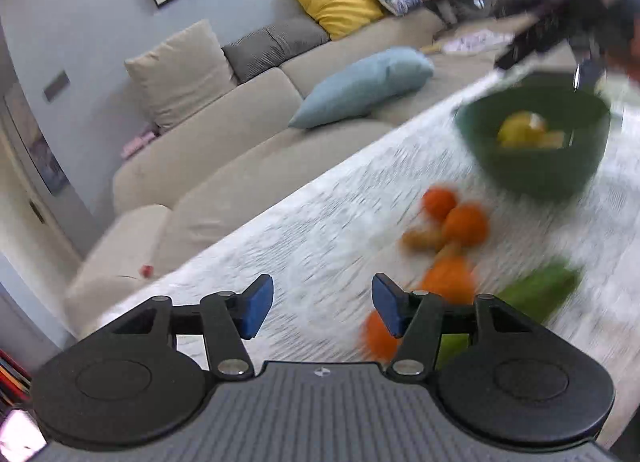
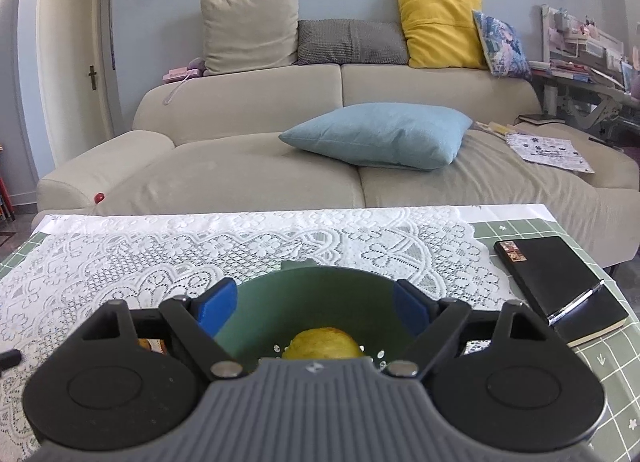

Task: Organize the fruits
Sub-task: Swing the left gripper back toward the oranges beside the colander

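On the lace-covered worktop (image 2: 280,238) we see blurred oranges (image 1: 466,224) beside a green bowl (image 1: 536,166) holding yellow fruit (image 2: 324,344); our left hand-held gripper (image 1: 322,308) and right hand-held gripper (image 2: 312,308) both gape empty.

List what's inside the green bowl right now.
The green bowl holds a yellow-green fruit. The blurred left wrist view shows yellow pieces inside. The right gripper's body covers the bowl's near part, so an exact count isn't possible.
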The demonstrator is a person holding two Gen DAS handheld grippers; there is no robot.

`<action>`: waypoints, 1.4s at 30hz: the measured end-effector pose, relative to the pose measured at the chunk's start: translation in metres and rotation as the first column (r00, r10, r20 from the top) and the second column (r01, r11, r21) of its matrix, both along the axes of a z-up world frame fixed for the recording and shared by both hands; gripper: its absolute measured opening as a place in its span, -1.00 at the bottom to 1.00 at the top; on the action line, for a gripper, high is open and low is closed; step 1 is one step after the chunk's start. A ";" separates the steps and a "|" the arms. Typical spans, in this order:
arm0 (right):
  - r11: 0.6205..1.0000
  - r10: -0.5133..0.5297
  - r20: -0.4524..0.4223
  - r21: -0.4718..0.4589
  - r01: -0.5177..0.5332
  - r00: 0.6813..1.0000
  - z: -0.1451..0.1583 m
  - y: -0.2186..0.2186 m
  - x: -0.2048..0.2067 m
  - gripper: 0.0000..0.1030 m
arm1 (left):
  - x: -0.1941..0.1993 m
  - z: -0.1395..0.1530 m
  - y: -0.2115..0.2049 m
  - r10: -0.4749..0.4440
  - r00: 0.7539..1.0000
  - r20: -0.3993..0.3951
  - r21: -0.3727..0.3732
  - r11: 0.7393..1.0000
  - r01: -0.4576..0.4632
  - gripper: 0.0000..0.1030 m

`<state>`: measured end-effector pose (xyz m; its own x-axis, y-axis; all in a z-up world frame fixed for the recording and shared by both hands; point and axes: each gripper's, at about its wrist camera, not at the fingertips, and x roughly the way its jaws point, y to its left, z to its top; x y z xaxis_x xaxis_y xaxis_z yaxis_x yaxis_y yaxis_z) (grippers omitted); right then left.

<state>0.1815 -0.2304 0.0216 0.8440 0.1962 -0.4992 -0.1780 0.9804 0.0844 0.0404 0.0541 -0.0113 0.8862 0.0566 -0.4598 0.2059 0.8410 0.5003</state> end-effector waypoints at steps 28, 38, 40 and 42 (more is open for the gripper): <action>0.996 -0.020 0.019 -0.092 0.021 1.000 -0.013 0.050 -0.006 0.64 | -0.032 -0.040 0.125 0.117 0.897 0.426 0.388 0.872 -0.298 0.70; 0.989 0.113 0.022 -0.094 -0.110 0.993 -0.012 0.082 -0.013 0.65 | -0.024 0.003 0.101 0.129 0.936 0.329 0.190 0.961 -0.199 0.78; 0.986 0.136 0.013 -0.099 -0.134 0.991 -0.013 0.088 -0.012 0.65 | -0.021 0.009 0.092 0.125 0.944 0.306 0.166 0.969 -0.182 0.78; 0.983 0.157 0.009 -0.098 -0.155 0.988 -0.014 0.091 -0.012 0.65 | -0.019 0.015 0.085 0.110 0.959 0.262 0.123 0.982 -0.146 0.78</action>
<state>0.1694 -0.1390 0.0080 0.8153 0.2775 -0.5083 -0.3297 0.9440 -0.0136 0.0214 0.1390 0.0032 0.9534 0.2249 -0.2014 -0.0474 0.7703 0.6359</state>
